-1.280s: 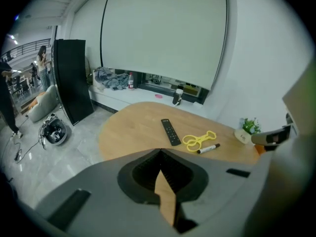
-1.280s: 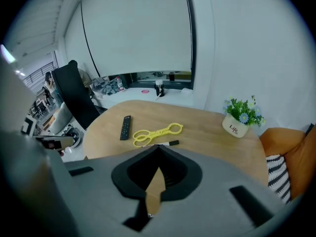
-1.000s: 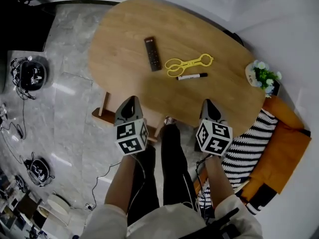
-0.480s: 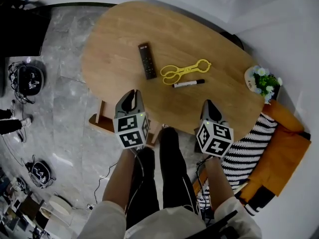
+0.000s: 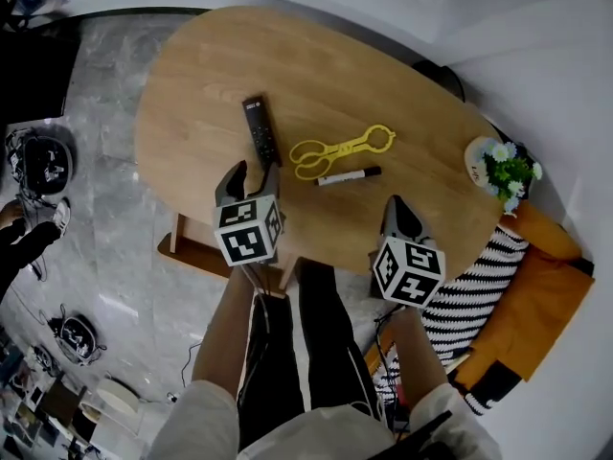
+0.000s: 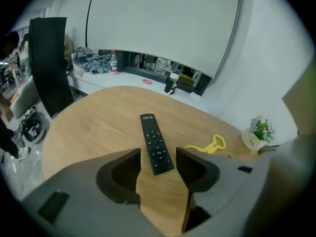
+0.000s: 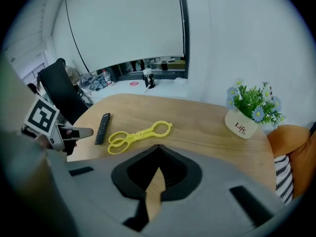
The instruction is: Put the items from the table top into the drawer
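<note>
A black remote [image 5: 259, 130] lies on the oval wooden table [image 5: 383, 75]. Right of it are yellow plastic tongs [image 5: 340, 151] and a black-and-white marker [image 5: 347, 175]. My left gripper [image 5: 249, 172] hangs over the table's near edge. Its jaws are opening, and the near end of the remote [image 6: 155, 144] shows in the gap of the left gripper [image 6: 158, 154] with the pads not touching it. My right gripper [image 5: 397, 207] is shut and empty at the near edge, short of the tongs [image 7: 138, 134]. The jaws of the right gripper [image 7: 158, 149] meet at the tips.
A small white pot of flowers [image 5: 498, 161] stands at the table's right end. A striped and orange cushion [image 5: 517, 286] lies to the right below the table. A wooden part [image 5: 192, 247] shows under the near edge. Cables and devices [image 5: 43, 161] lie on the grey floor at left.
Both grippers have moved forward over the table's near edge. The left one has come up to the remote's near end, and its jaws have gone from shut to apart.
</note>
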{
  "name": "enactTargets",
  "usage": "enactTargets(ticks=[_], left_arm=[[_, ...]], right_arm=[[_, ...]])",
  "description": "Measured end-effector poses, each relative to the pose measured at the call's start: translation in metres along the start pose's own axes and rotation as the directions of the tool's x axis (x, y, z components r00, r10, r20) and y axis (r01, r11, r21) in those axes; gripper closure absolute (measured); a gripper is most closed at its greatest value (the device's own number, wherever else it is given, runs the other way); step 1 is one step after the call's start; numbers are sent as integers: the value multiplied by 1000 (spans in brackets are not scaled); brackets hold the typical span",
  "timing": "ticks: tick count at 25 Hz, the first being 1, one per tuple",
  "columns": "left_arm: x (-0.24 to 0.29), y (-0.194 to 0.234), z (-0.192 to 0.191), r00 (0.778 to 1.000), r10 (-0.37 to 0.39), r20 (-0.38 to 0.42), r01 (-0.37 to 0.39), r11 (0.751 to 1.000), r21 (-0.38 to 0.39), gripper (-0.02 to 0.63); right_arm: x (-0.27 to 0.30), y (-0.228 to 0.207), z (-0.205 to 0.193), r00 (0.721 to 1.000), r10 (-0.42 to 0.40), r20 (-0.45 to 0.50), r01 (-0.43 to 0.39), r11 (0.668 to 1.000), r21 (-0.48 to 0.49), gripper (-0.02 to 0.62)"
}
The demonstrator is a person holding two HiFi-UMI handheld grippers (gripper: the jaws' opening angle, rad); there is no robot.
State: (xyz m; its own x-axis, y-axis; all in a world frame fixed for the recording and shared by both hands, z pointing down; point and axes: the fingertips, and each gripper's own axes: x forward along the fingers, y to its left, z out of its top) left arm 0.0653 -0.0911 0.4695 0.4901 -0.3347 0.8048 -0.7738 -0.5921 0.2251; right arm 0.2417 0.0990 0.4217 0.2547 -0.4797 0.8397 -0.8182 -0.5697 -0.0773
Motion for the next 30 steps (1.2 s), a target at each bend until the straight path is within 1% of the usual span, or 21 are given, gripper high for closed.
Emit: enactTargets(ticks=[4, 8, 12, 16, 19, 21, 23, 25, 30], left_arm=[[23, -1, 6, 1000, 20, -9, -20, 1000, -17, 389], [44, 2, 15, 999, 50, -21, -52, 997, -61, 382], [63, 4, 19, 995, 85, -59, -91, 990, -107, 374], [72, 12, 16, 982, 159, -104, -170, 980, -106, 374], [72, 15, 14, 971, 205, -122, -216, 973, -79, 376], [72, 16, 14, 968, 214, -130, -224, 972, -69, 378], [72, 18, 14, 967, 215, -134, -227, 971, -78, 397], [72, 19, 14, 968, 213, -136, -225, 971, -85, 403], [69, 19, 10, 970, 204, -131, -215, 973, -81, 408]], right_arm=[[13, -3, 2, 1000, 10, -16, -10, 1000, -5, 603], [21, -5, 2, 999, 24, -33, -24, 1000, -12, 603], [28, -6, -1, 998, 35, -51, -36, 999, -13, 602], [33, -7, -3, 997, 47, -65, -48, 999, -9, 603], [35, -5, -5, 995, 58, -76, -59, 998, -5, 603], [35, -5, -7, 995, 63, -81, -64, 998, -5, 603], [36, -6, -8, 994, 66, -83, -67, 998, -5, 603], [36, -7, -10, 994, 67, -86, -68, 998, -6, 602], [36, -7, -13, 994, 71, -88, -73, 997, -16, 603]])
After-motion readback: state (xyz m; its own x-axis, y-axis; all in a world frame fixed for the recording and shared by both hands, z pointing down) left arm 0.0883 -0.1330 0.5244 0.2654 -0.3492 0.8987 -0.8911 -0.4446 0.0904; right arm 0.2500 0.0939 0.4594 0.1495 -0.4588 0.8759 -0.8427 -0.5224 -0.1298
